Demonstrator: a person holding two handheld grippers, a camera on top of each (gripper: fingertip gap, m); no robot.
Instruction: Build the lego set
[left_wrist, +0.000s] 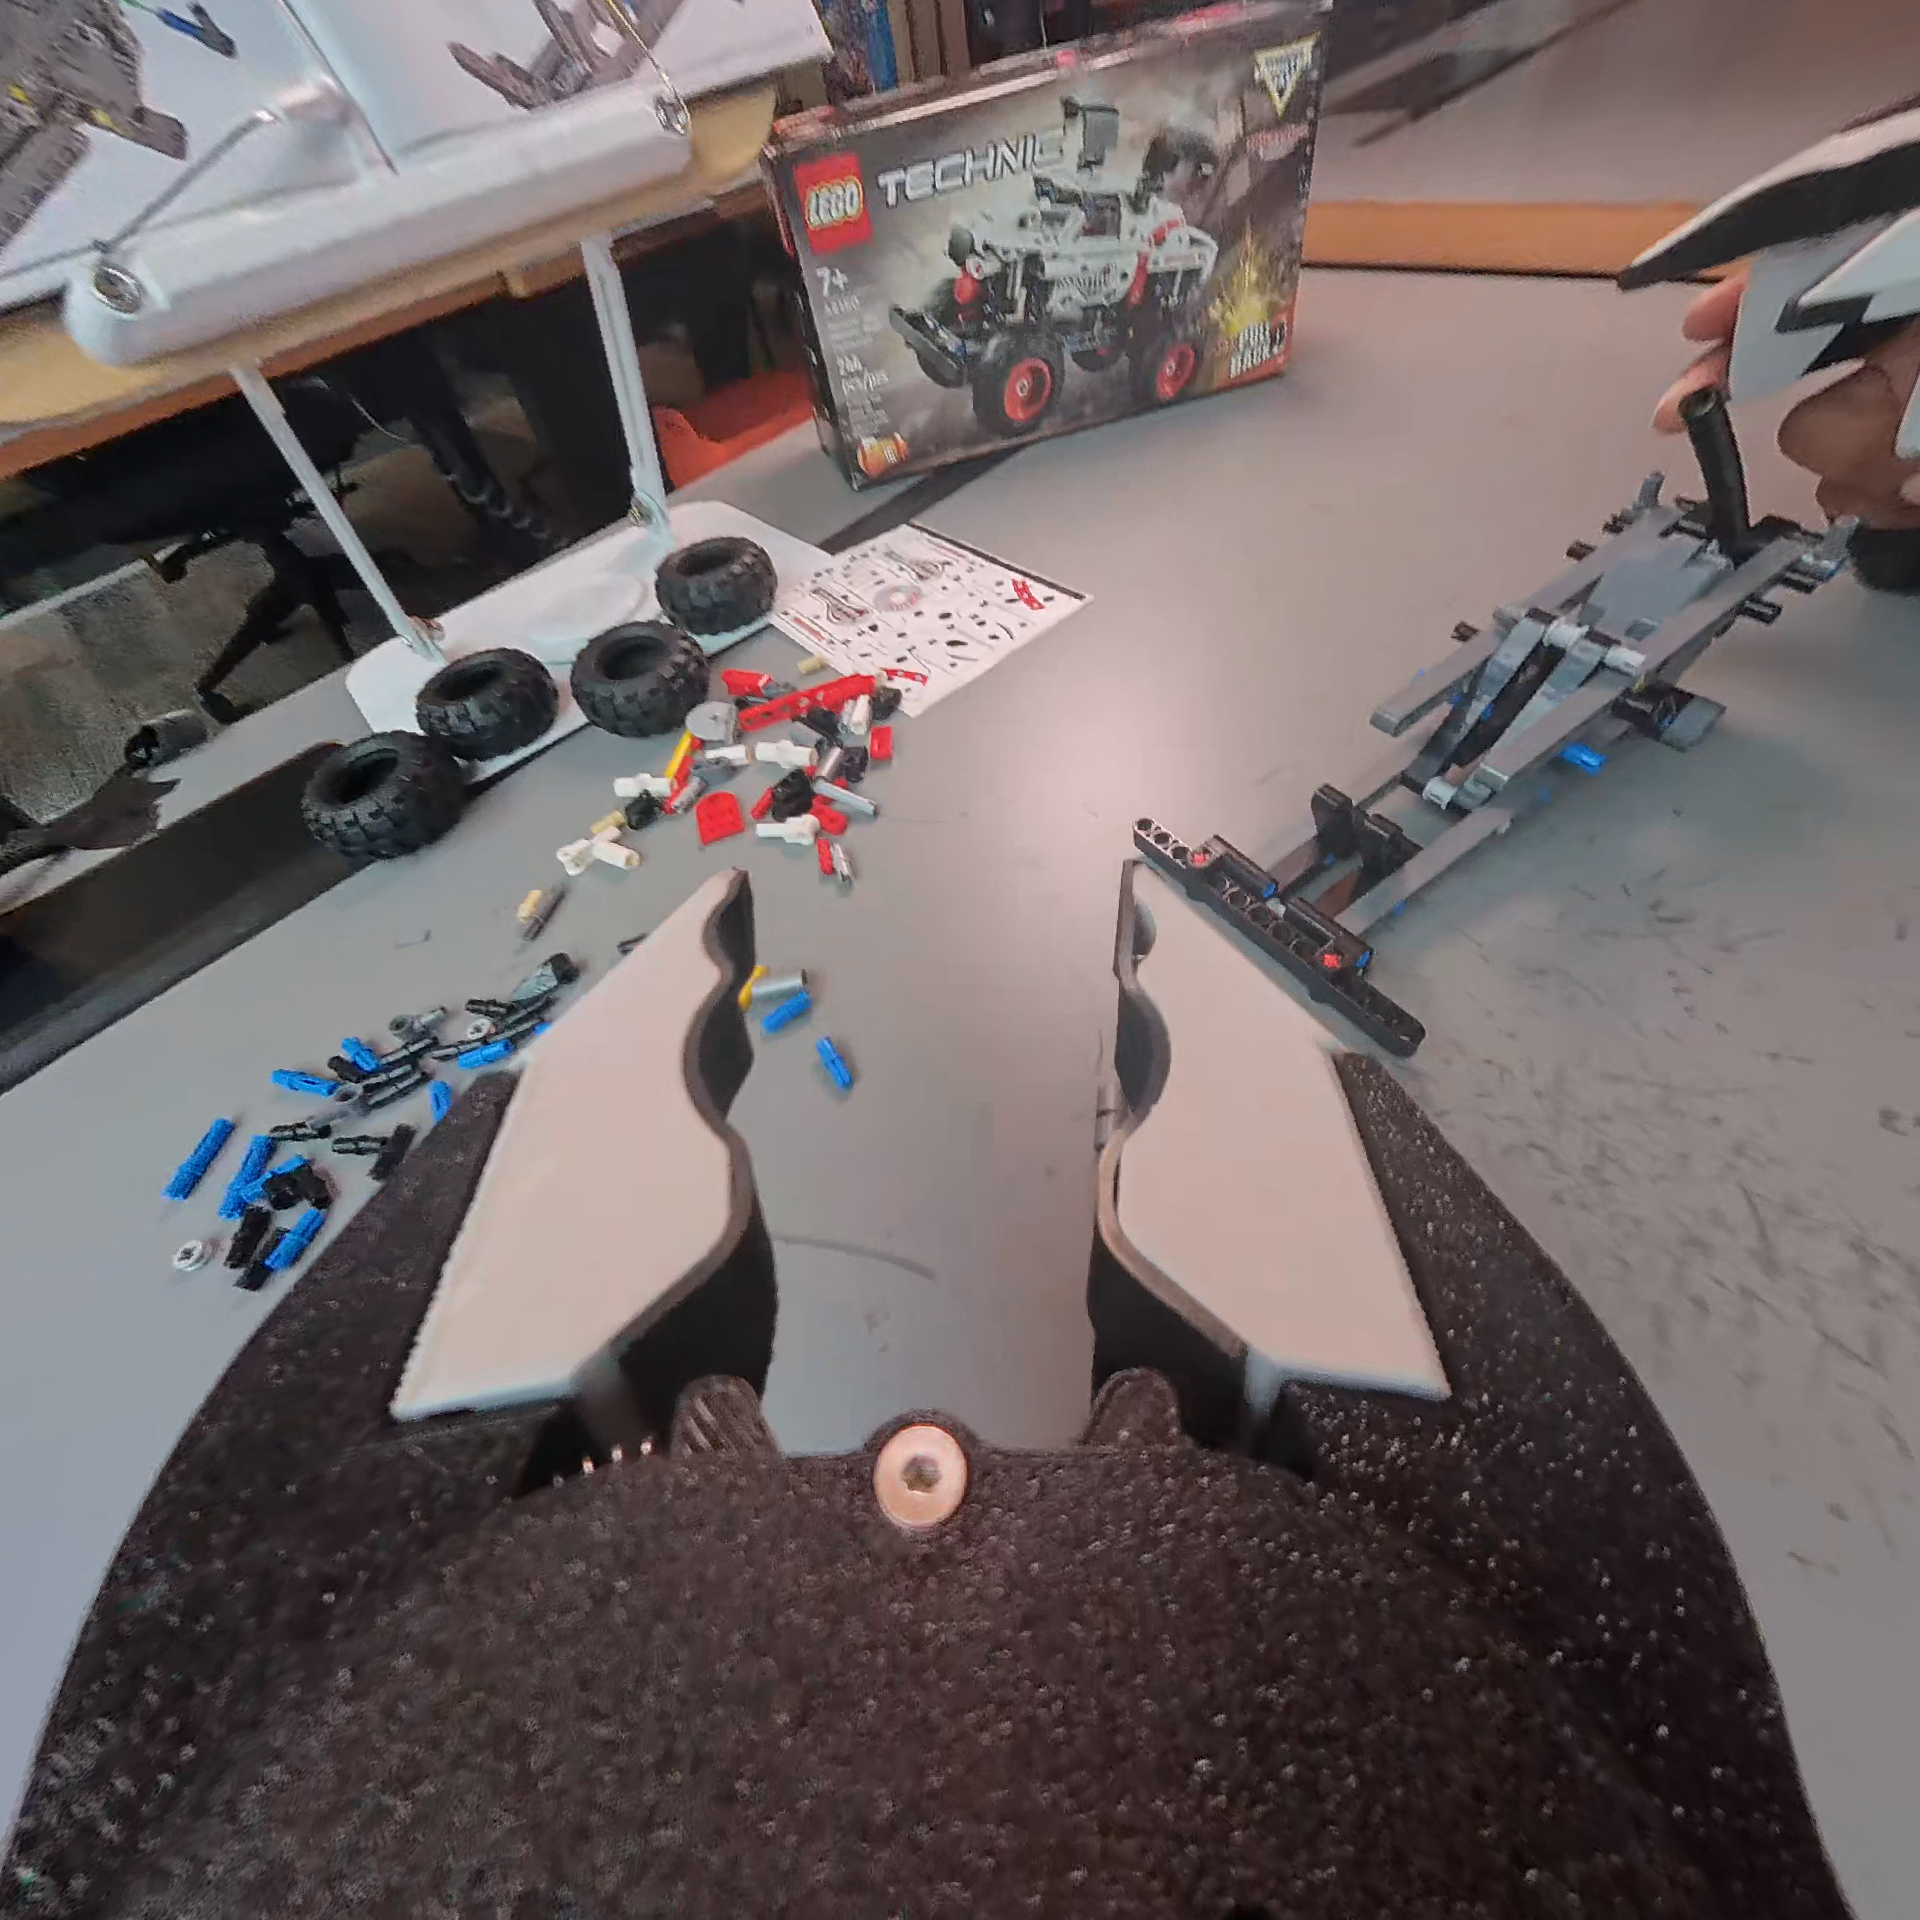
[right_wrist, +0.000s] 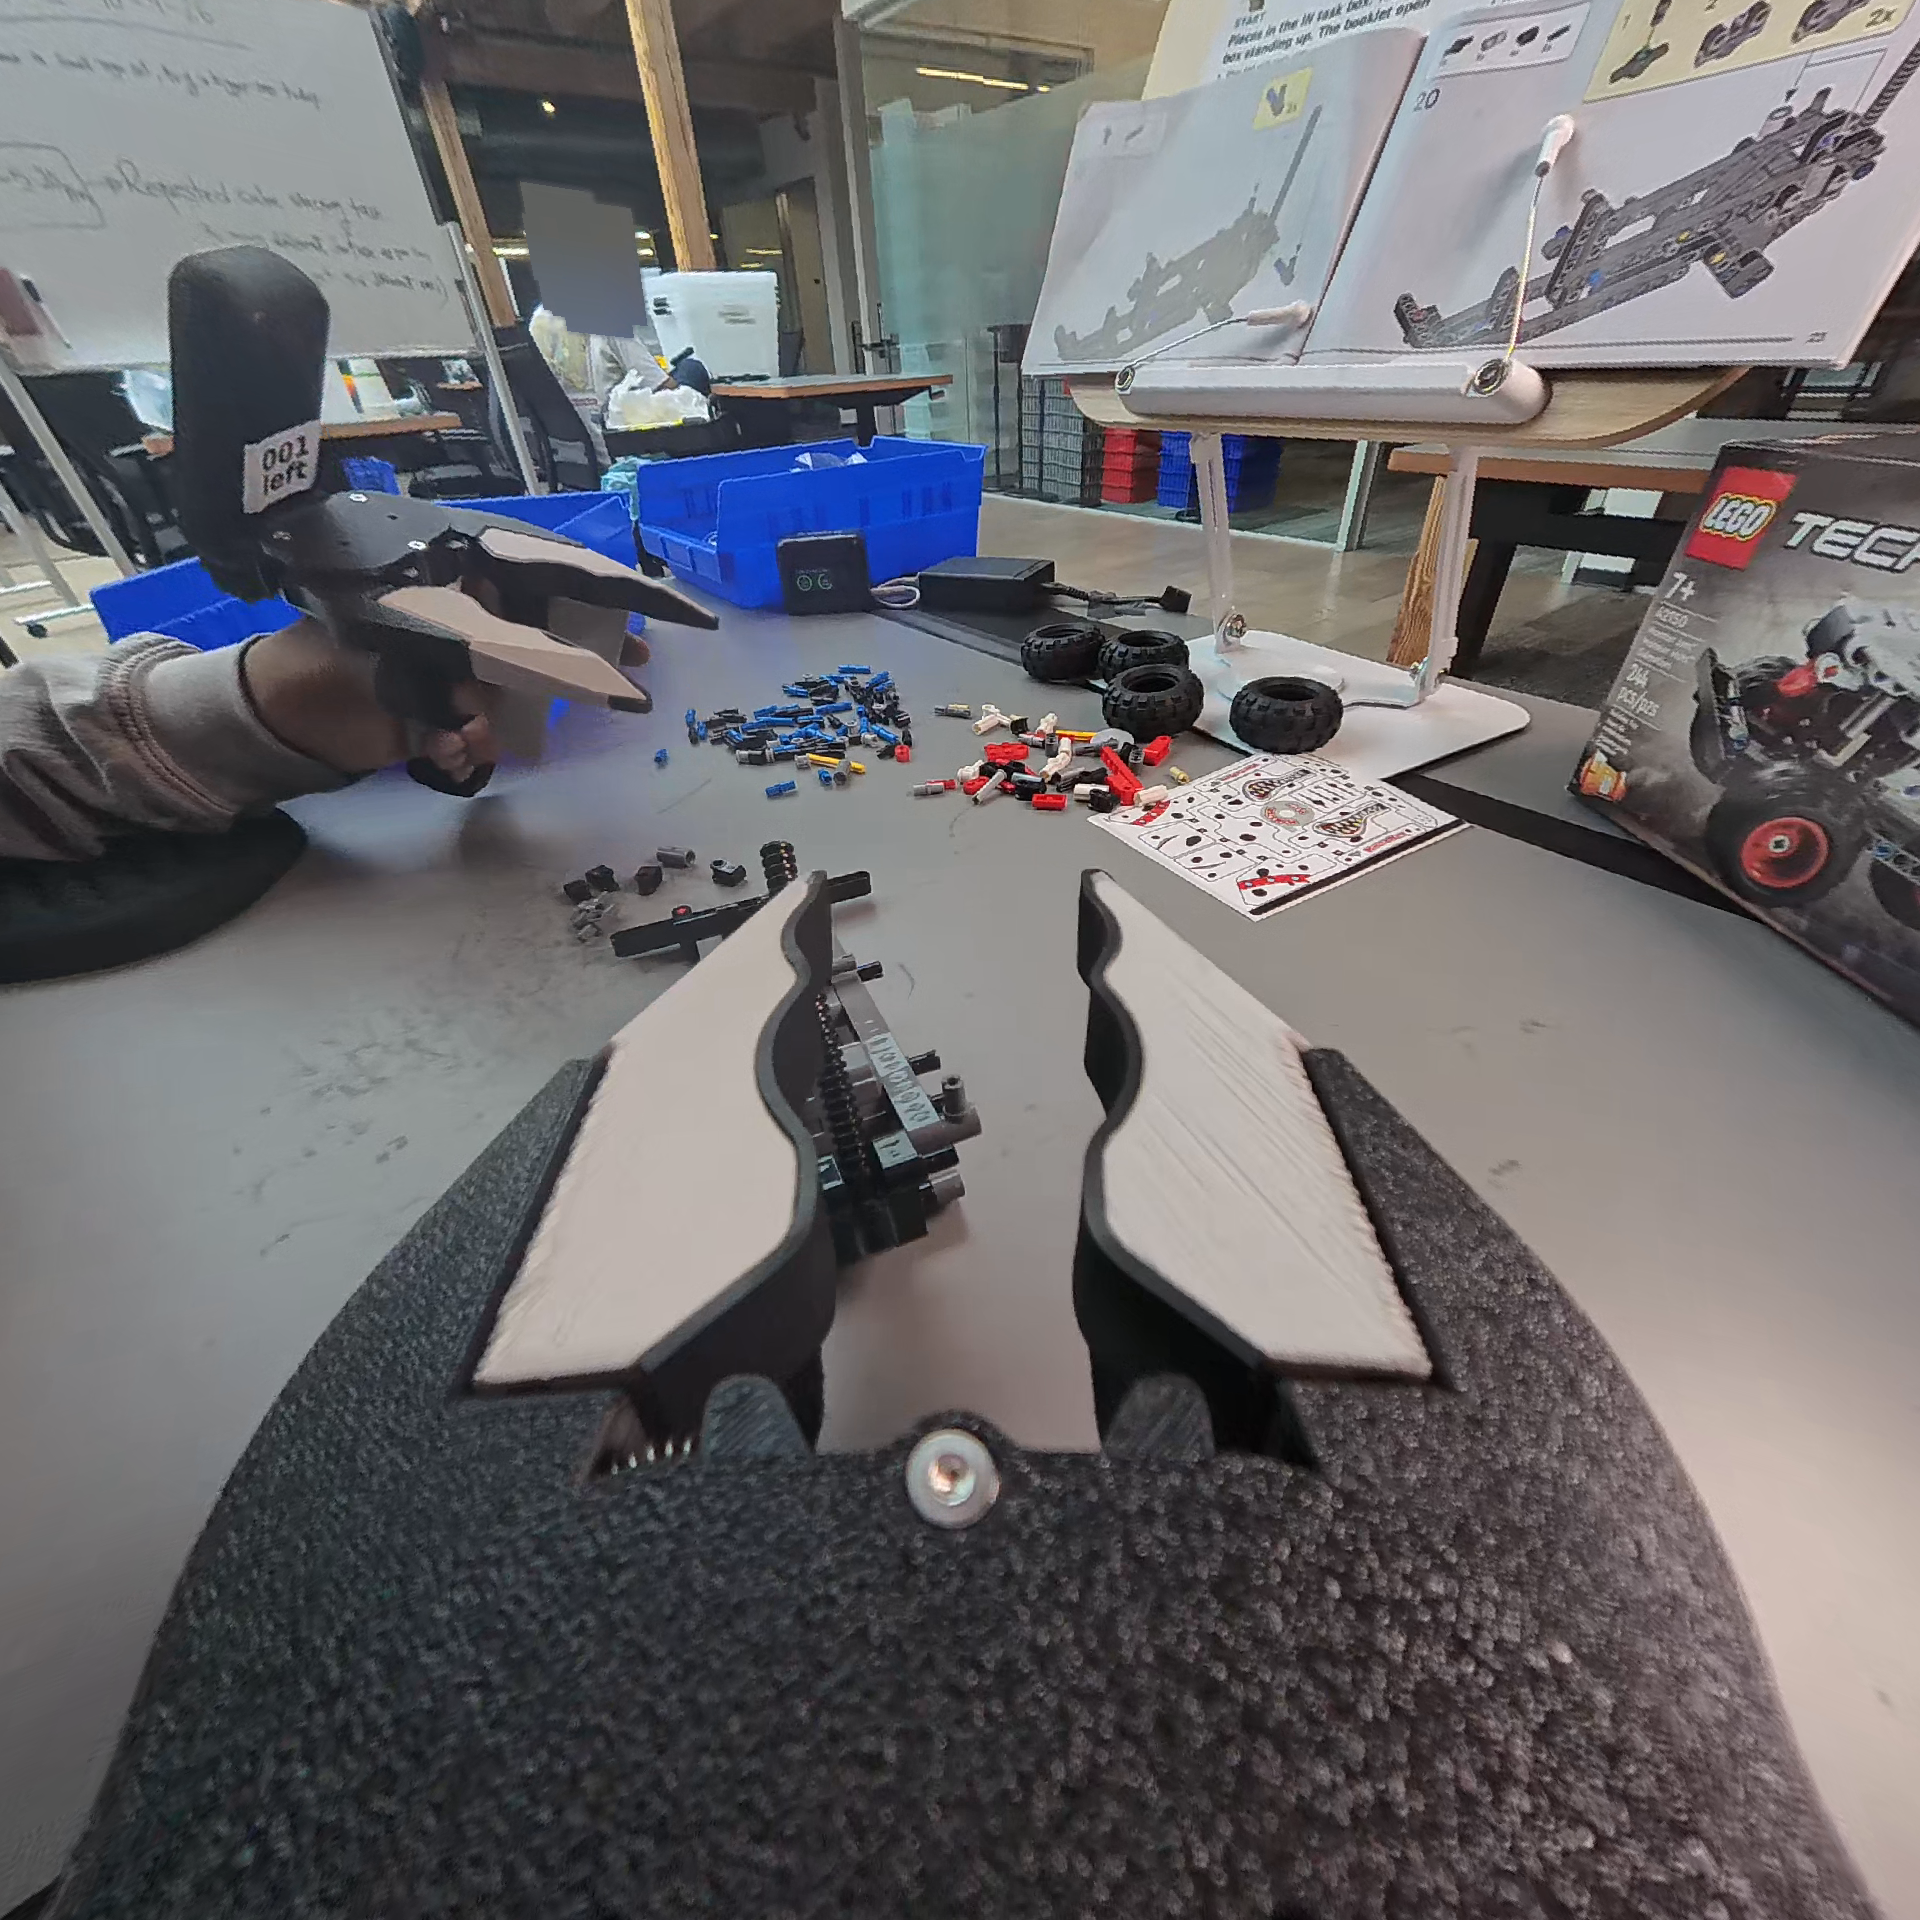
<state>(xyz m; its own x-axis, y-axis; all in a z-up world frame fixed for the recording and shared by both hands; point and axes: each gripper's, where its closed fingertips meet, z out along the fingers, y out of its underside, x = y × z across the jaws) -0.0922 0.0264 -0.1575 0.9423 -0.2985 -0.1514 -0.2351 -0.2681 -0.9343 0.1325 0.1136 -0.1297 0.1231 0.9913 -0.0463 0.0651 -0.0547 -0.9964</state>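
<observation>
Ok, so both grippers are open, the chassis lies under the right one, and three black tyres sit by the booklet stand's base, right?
Not quite: there are four black tyres by the booklet stand, not three; both wrist views show them. The rest holds: the left gripper and the right gripper are open, and the chassis lies under the right one.

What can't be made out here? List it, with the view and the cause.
- Chassis, right wrist view: its left side is hidden behind the right gripper's finger.
- Right gripper, left wrist view: cut off by the frame's right edge.
- Small loose pieces, left wrist view: too small and blurred to identify individually.
- Box, right wrist view: cropped at the right edge.
</observation>
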